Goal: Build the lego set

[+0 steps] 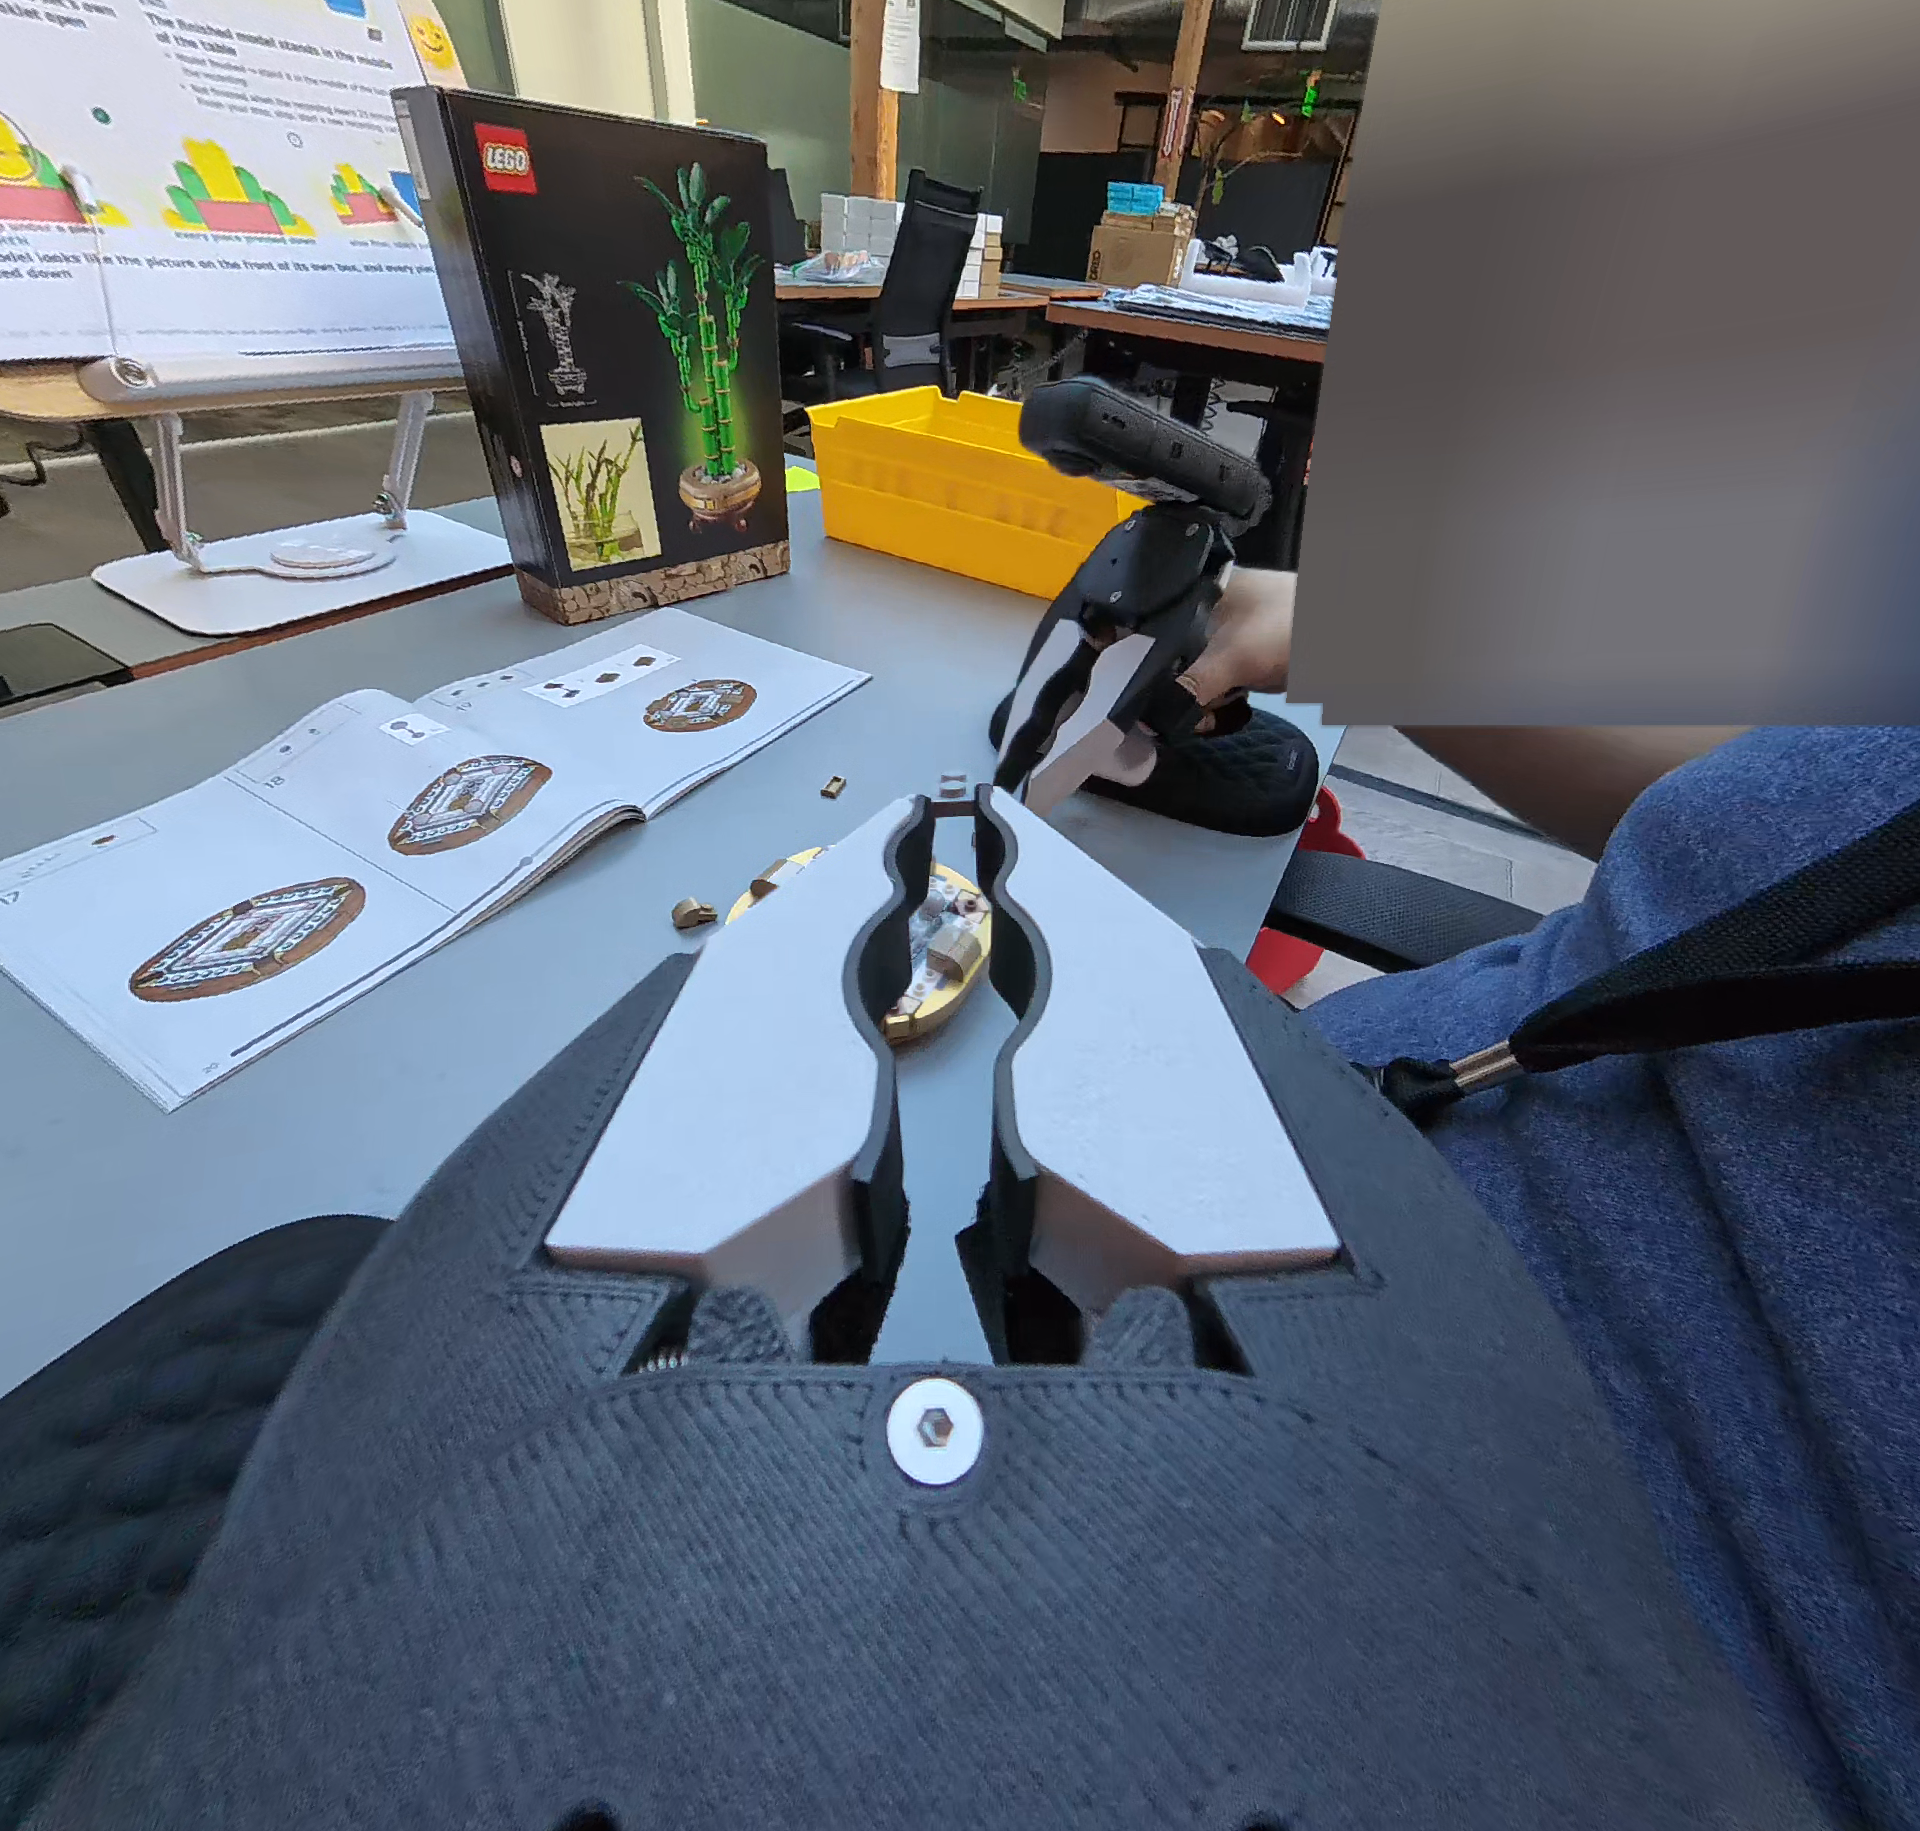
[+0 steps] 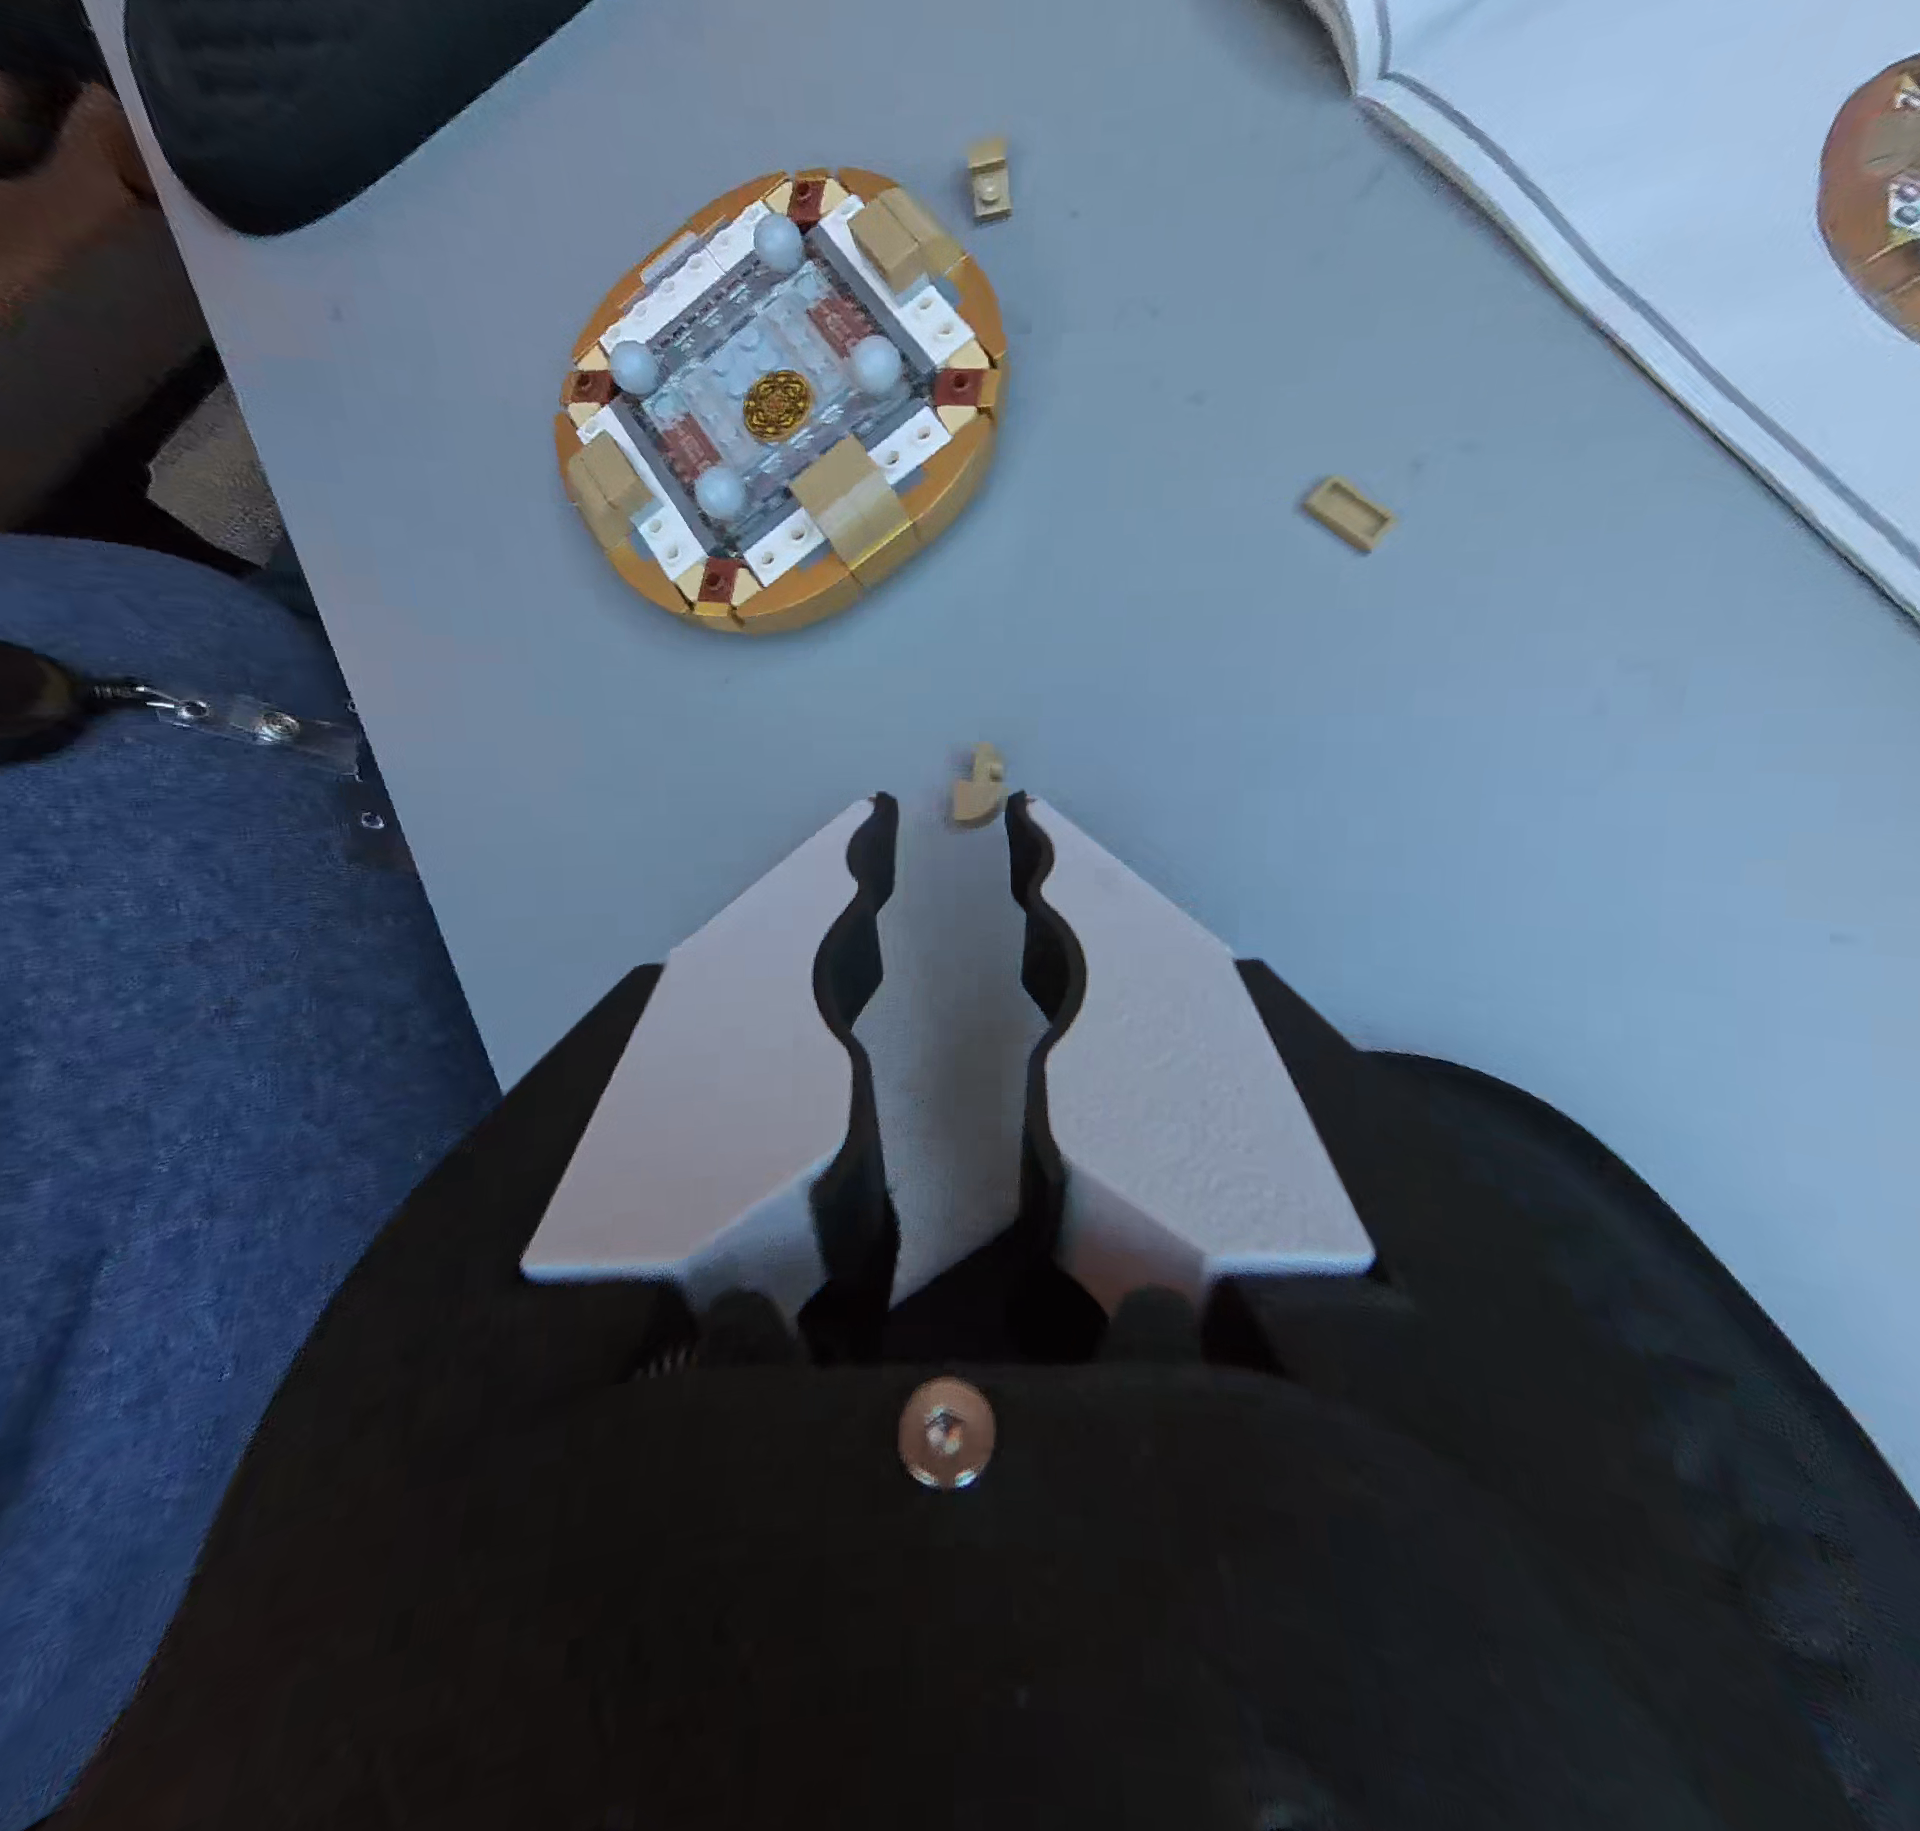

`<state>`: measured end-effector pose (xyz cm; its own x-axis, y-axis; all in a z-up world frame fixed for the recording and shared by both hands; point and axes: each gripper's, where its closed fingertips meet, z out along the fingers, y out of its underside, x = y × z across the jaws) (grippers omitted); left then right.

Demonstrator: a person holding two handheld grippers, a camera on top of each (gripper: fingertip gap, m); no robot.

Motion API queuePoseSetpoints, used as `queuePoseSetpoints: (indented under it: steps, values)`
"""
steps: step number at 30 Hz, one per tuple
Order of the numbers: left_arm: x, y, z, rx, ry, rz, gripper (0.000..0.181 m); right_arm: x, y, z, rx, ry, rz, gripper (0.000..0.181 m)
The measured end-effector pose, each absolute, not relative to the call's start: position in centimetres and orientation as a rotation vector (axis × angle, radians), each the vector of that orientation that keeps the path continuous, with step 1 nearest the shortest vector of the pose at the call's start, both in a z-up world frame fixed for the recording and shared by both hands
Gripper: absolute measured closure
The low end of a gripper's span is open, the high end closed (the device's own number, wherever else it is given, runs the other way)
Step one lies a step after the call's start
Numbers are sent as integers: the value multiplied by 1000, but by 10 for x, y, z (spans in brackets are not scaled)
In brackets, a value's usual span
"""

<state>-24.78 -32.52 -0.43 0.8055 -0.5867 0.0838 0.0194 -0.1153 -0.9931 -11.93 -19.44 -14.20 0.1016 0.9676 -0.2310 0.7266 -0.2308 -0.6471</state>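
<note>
Right gripper (image 2: 943,810): held part-open, nothing gripped; a small tan hooked piece (image 2: 977,786) is seen on the table just past the tips, toward the right-hand finger (not yet between the pads, as far as can be judged).

Left gripper (image 1: 951,807): fingers are drawn near each other, a narrow gap left at the tips; nothing can be made out between them, and whether they touch the model beyond cannot be told.

Lego base (image 2: 781,399): placed on the grey table (image 2: 1351,846), at 11 o'clock from the right gripper and well apart from it. A gold oval rim, white and grey inner plates, four pale round studs, dark red corner pieces and a gold patterned centre tile are already assembled; tan slopes are fitted at three spots on the rim.

Loose pieces: a tan plate (image 2: 989,179) lies just beside the base at its 1 o'clock; a tan tile (image 2: 1348,513) lies at 3 o'clock, well apart.

Instruction booklet (image 1: 436,825): laid open at 10 o'clock from the left gripper, showing base steps only.

Box (image 1: 613,358): stood upright behind the booklet; a tall green stalk plant in a pot is pictured.

Yellow bin (image 1: 956,482): set at 1 o'clock, far side.

Progress: judged early; only the base is partly done (stalks and leaves are all left).
</note>
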Motion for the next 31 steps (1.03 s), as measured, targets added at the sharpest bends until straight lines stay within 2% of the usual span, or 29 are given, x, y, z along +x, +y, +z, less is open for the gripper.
queuePoseSetpoints:
  steps: [4,5,7,14,18,25,29,31]
  values:
    - [-243,-323,-6,-1630,474,-558,175,-123,-190,-148,-1938,-1671,846,161]
    - [-242,-322,-7,-1637,479,-561,175,-124,-190,-149,-1919,-1683,818,169]
    - [-242,-321,-8,-1646,483,-564,175,-124,-186,-148,-1858,-1698,713,173]
    - [-241,-322,-3,-1635,463,-593,175,-114,-183,-139,-1165,-1914,-165,172]
    - [-243,-323,1,-1628,440,-616,175,-108,-187,-145,-900,-1988,-391,171]
    - [-249,-326,4,-1628,406,-617,175,-99,-199,-148,-1019,-2020,-242,171]
    - [-248,-326,5,-1628,405,-634,175,-97,-206,-144,-1248,-2082,68,154]
    - [-246,-325,5,-1623,405,-659,175,-99,-205,-141,-1276,-2166,215,151]
